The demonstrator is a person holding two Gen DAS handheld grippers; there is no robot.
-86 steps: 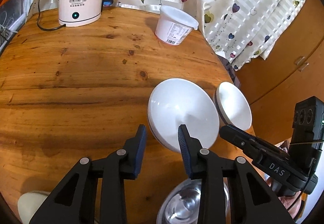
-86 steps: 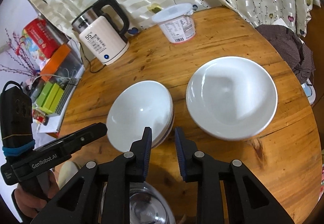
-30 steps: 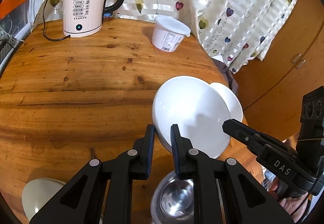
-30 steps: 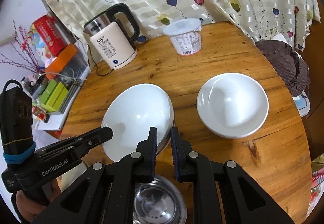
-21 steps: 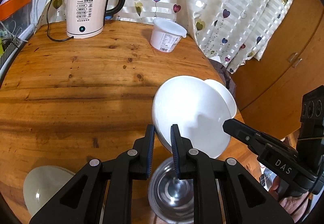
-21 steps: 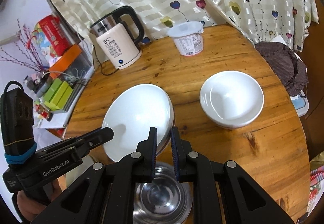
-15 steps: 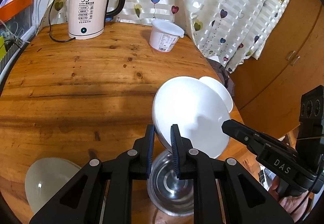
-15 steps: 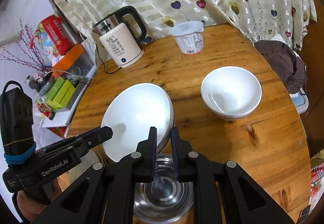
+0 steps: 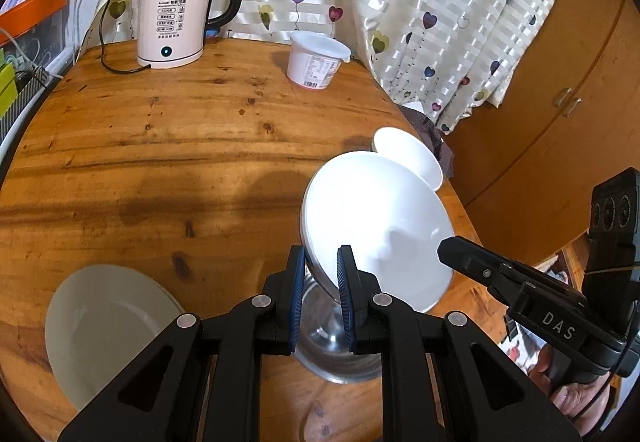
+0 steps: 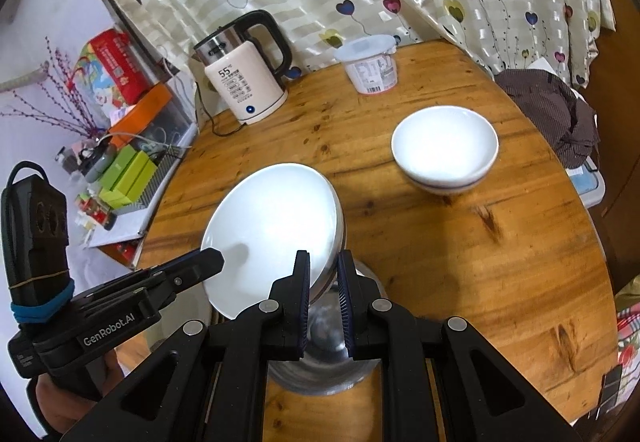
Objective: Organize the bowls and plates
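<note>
Both jaws clamped on white bowl (image 9: 372, 218) rim: left gripper (image 9: 322, 294) at its left edge, right gripper (image 10: 324, 294) at its right, above steel bowl (image 10: 328, 358).

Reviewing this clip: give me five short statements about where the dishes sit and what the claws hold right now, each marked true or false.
1. Both claws grip the same white bowl: left claw, right claw. True.
2. The held bowl rests flat on the table. False; it is tilted above a metal bowl.
3. The kettle shows 55. True.
4. The tub has no lid. False; a lid covers it.
5. The cream plate is stacked inside the far white bowl. False; it lies alone near the left claw.
</note>
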